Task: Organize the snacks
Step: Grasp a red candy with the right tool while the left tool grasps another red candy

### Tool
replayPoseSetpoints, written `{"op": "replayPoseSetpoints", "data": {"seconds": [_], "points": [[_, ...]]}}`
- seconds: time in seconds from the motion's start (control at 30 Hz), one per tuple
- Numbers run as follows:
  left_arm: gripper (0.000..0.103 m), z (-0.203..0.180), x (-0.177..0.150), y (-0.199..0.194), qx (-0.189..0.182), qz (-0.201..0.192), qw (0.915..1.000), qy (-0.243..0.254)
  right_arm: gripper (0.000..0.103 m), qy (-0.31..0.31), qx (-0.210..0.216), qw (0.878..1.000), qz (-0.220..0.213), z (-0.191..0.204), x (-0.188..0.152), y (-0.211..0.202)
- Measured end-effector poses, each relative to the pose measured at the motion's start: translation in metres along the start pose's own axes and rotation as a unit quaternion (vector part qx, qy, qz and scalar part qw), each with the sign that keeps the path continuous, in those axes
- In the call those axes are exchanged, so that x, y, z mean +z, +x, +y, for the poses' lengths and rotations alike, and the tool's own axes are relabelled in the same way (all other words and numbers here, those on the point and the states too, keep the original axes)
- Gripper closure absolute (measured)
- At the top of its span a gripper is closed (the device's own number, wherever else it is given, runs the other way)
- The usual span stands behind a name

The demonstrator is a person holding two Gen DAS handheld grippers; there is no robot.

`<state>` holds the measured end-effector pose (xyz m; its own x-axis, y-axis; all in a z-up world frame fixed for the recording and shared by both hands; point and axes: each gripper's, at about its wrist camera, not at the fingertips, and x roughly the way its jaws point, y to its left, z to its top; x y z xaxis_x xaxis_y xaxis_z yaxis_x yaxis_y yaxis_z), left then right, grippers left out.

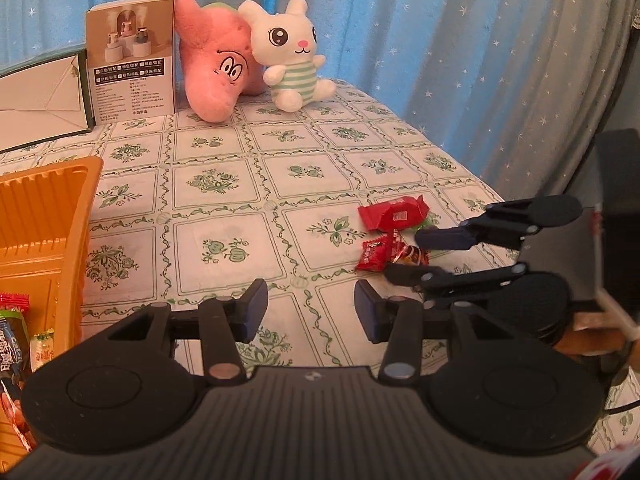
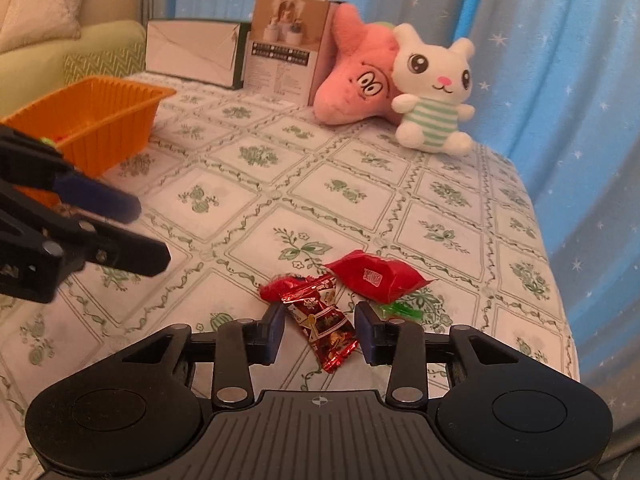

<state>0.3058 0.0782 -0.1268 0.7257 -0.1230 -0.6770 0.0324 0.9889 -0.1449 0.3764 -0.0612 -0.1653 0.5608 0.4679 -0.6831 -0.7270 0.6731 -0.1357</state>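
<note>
Several wrapped snacks lie on the tablecloth: a big red packet (image 2: 374, 278) (image 1: 394, 212), a small red candy (image 2: 280, 287) (image 1: 374, 256), a dark red patterned candy (image 2: 326, 326) and a green wrapper (image 2: 400, 311). My right gripper (image 2: 320, 330) is open, with the patterned candy lying between its fingers; it shows in the left wrist view (image 1: 412, 254) over the snacks. My left gripper (image 1: 311, 312) is open and empty above the cloth, and shows at the left of the right wrist view (image 2: 148, 232). An orange basket (image 2: 94, 120) (image 1: 44, 216) holds several snacks (image 1: 16, 332).
A pink star plush (image 1: 216, 68), a white bunny plush (image 1: 294, 52), a product box (image 1: 132, 60) and a white envelope box (image 1: 40, 92) stand at the table's back. Blue star curtains hang behind. The table edge curves down on the right (image 2: 556, 280).
</note>
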Motion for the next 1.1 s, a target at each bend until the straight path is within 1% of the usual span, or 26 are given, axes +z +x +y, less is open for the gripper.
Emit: {"op": "replayPoseSetpoints", "data": {"seconds": [0.03, 0.1, 0.13, 0.2, 0.23, 0.3, 0.37, 0.57, 0.67, 0.73, 0.8, 0.93, 1.03, 1.1], "points": [[0.059, -0.001, 0.0, 0.0, -0.001, 0.0, 1.0, 0.0, 0.064, 0.0, -0.002, 1.0, 0.002, -0.001, 0.0, 0.004], [0.059, -0.003, 0.002, 0.0, -0.009, 0.001, 1.0, -0.002, 0.064, 0.03, 0.013, 0.999, 0.005, -0.009, 0.001, 0.007], [0.059, -0.005, 0.002, 0.0, -0.012, 0.002, 0.9999, -0.003, 0.068, 0.048, 0.018, 0.999, 0.012, -0.013, 0.002, 0.007], [0.059, -0.009, 0.004, 0.001, -0.015, 0.007, 0.9998, -0.006, 0.083, 0.068, 0.026, 0.997, 0.023, -0.017, 0.003, 0.005], [0.059, -0.011, 0.005, 0.001, -0.016, 0.008, 0.9998, -0.007, 0.085, 0.073, 0.024, 0.997, 0.029, -0.017, 0.003, 0.003], [0.059, -0.017, 0.007, 0.003, -0.02, 0.01, 0.9997, -0.006, 0.085, 0.09, 0.026, 0.995, 0.036, -0.02, 0.003, -0.003], [0.059, -0.023, 0.01, 0.007, -0.02, 0.013, 0.9997, -0.001, 0.085, 0.122, 0.028, 0.991, 0.042, -0.026, 0.001, -0.011], [0.06, -0.044, 0.02, 0.029, -0.029, 0.022, 0.9989, 0.029, 0.085, 0.192, 0.006, 0.978, 0.086, -0.046, -0.009, -0.035], [0.06, -0.051, 0.024, 0.046, -0.033, 0.028, 0.9981, 0.043, 0.085, 0.197, -0.014, 0.975, 0.1, -0.051, -0.017, -0.041], [0.06, -0.054, 0.025, 0.058, -0.036, 0.031, 0.9975, 0.053, 0.085, 0.199, -0.016, 0.975, 0.097, -0.054, -0.022, -0.04], [0.065, -0.055, 0.024, 0.07, -0.029, 0.036, 0.9968, 0.065, 0.085, 0.204, -0.009, 0.975, 0.089, -0.057, -0.025, -0.038], [0.071, -0.054, 0.023, 0.082, -0.043, 0.038, 0.9954, 0.076, 0.085, 0.213, -0.007, 0.974, 0.079, -0.061, -0.026, -0.037], [0.082, -0.053, 0.02, 0.084, -0.047, 0.037, 0.9954, 0.075, 0.086, 0.228, -0.008, 0.971, 0.075, -0.067, -0.026, -0.037], [0.085, -0.052, 0.02, 0.081, -0.048, 0.039, 0.9957, 0.07, 0.086, 0.242, -0.005, 0.968, 0.072, -0.071, -0.027, -0.037]]}}
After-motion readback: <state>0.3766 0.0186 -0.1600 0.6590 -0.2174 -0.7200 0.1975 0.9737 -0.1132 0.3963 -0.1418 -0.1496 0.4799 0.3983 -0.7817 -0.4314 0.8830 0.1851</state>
